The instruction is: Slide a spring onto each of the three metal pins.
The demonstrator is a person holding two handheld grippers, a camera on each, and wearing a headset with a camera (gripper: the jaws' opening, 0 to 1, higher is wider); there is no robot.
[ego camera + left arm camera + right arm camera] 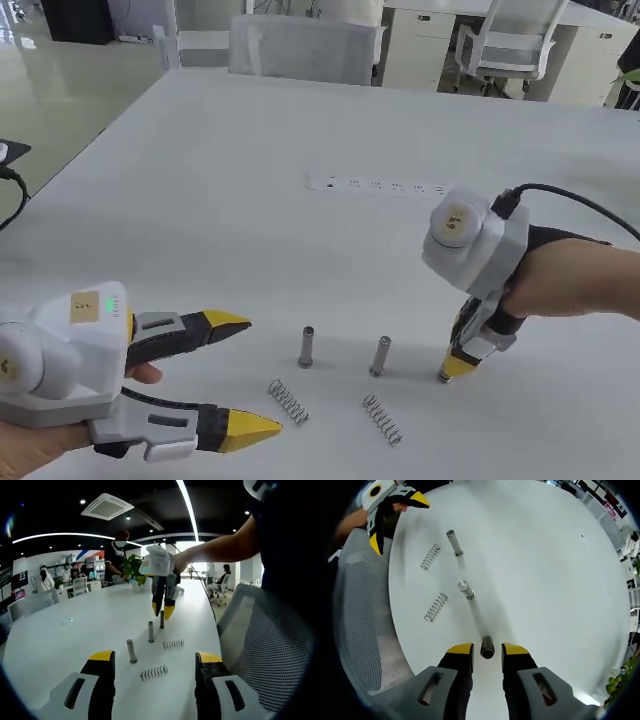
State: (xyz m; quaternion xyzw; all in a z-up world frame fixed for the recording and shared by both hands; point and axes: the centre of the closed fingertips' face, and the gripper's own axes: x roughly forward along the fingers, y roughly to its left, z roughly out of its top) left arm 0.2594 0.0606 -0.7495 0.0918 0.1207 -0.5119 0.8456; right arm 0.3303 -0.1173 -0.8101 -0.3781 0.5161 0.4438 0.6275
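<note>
1 spring (487,647) stands upright at the row's end, seemingly seated on the 3rd pin, so 2 remain. Your right claw (458,368) points down over it, jaws slightly apart either side, gripping nothing. The left spring (288,400) and right spring (382,418) lie flat on the desk (300,200), near the bare left pin (306,346) and middle pin (380,355). Your left claw (262,375), wide open and empty, is just beside the left spring. Next, likely: pinch it, tip it upright, thread it on.
</note>
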